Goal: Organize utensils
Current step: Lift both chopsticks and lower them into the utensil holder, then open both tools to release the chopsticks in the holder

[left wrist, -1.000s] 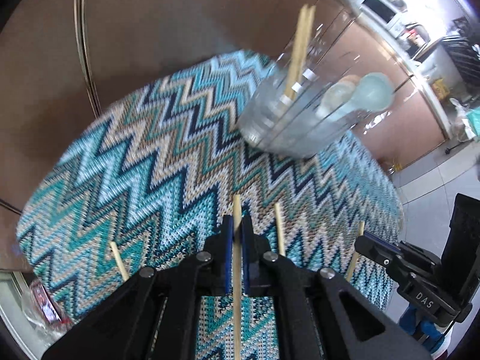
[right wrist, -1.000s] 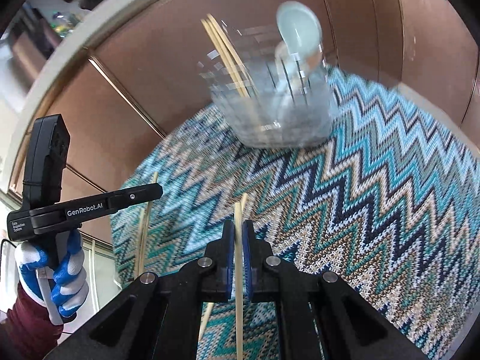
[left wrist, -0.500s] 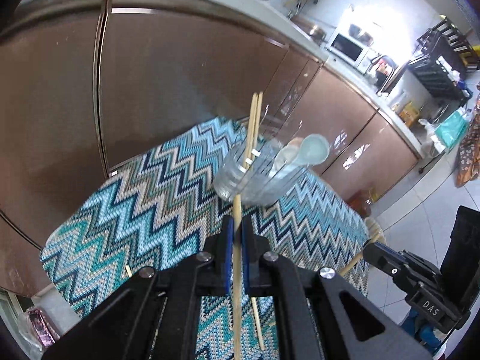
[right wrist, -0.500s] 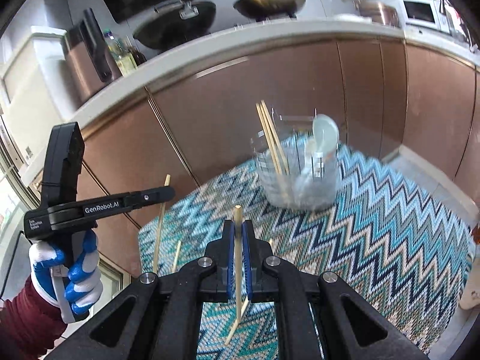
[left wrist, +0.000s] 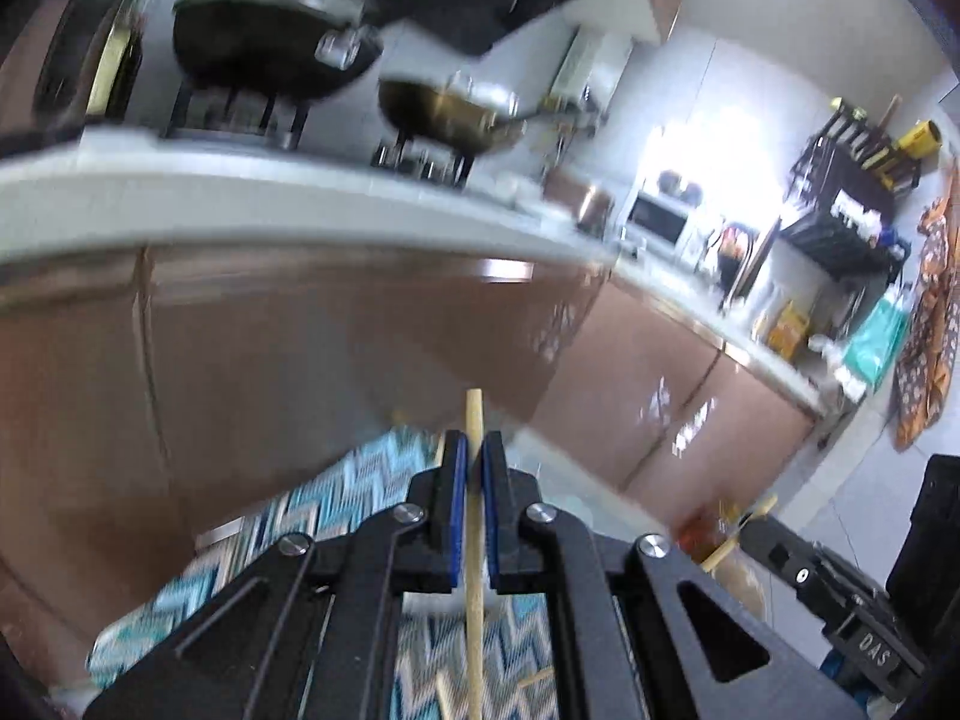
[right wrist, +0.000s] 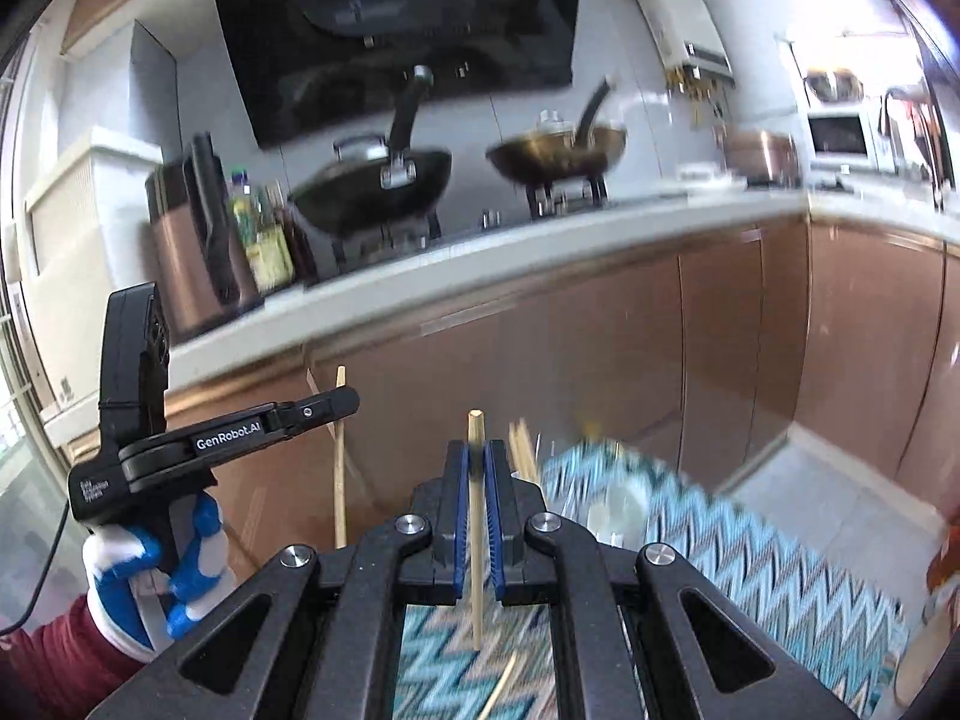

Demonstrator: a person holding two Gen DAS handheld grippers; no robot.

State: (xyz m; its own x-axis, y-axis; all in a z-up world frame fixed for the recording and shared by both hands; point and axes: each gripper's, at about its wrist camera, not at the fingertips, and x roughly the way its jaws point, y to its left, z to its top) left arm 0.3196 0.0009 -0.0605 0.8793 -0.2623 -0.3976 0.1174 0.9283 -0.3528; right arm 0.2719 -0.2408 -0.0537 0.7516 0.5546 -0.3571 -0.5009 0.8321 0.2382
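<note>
Overhead, a dark range hood (right wrist: 396, 24) spans the wall above the white countertop (right wrist: 540, 234), with glossy copper-brown cabinet doors (right wrist: 600, 360) below it. On the stove sit a black wok (right wrist: 372, 180) with a long handle and a brass-coloured pan (right wrist: 558, 156); a microwave (right wrist: 840, 135) stands further along to the right.

Lower down, the zigzag teal-and-beige cloth (right wrist: 690, 558) covers the table, badly blurred in both views. On it stands a clear glass holder (right wrist: 606, 498), smeared by motion, with chopsticks in the holder (right wrist: 522, 450) poking up beside the right gripper; contents otherwise unreadable.

Left gripper (left wrist: 474, 480): blue-padded jaws pressed together on a wooden chopstick (left wrist: 474, 540), held roughly upright, tip showing above the pads. From the right wrist view this same gripper (right wrist: 345, 405) sits well above the cloth, off to the left, gripped by a blue-and-white gloved hand (right wrist: 156, 576), the stick hanging down below the jaws.

Right gripper (right wrist: 475, 498): jaws pinching a second chopstick (right wrist: 475, 540), also upright, its lower end hanging above the cloth.

Loose chopstick (right wrist: 501, 684) lies flat on the cloth below the right gripper.
</note>
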